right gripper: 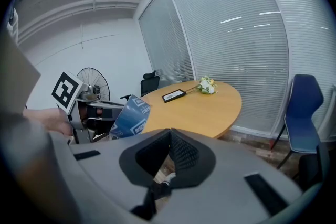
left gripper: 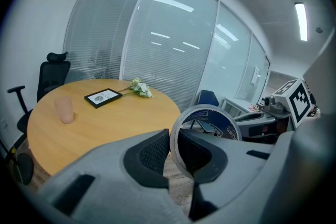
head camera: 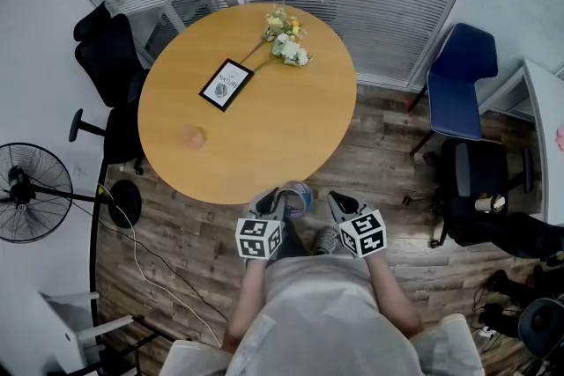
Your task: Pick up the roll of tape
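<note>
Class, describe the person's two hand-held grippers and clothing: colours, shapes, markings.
The left hand-held gripper and right hand-held gripper match: grey bodies, black ribbed pads, a cube of black-and-white square markers each. Clothing: a pale grey top.

Grey shirt (head camera: 319, 313), black-and-white marker cubes (head camera: 258, 239)

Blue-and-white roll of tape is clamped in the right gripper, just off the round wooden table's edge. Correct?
No. The left gripper view shows the left gripper clamped on the blue-and-white roll of tape; the right gripper is shut empty. It is just off the round wooden table, as stated.
</note>
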Action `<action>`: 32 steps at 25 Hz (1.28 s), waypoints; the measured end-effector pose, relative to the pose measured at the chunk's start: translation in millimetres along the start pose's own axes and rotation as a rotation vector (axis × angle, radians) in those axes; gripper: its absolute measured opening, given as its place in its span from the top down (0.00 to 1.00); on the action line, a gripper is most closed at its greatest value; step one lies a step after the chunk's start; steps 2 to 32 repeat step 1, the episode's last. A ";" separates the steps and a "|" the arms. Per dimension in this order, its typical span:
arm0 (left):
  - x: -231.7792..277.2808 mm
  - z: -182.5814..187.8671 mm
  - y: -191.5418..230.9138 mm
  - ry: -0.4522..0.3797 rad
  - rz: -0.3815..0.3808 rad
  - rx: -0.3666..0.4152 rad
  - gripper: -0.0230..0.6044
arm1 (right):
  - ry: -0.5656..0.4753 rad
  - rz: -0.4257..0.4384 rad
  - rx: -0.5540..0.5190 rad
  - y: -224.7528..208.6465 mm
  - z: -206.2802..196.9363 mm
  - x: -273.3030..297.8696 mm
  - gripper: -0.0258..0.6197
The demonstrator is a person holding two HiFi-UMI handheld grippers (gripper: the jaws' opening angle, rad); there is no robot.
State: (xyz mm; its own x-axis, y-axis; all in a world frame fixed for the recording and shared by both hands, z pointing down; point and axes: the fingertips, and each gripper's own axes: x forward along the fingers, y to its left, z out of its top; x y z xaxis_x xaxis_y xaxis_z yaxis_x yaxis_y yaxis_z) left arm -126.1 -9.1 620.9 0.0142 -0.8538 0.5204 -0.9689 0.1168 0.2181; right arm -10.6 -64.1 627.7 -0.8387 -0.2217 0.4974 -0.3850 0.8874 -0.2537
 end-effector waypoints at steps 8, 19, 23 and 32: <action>-0.1 -0.1 -0.5 0.000 0.000 0.000 0.88 | -0.001 0.000 0.000 -0.1 -0.2 -0.6 0.96; -0.1 -0.1 -0.5 0.000 0.000 0.000 0.88 | -0.001 0.000 0.000 -0.1 -0.2 -0.6 0.96; -0.1 -0.1 -0.5 0.000 0.000 0.000 0.88 | -0.001 0.000 0.000 -0.1 -0.2 -0.6 0.96; -0.1 -0.1 -0.5 0.000 0.000 0.000 0.88 | -0.001 0.000 0.000 -0.1 -0.2 -0.6 0.96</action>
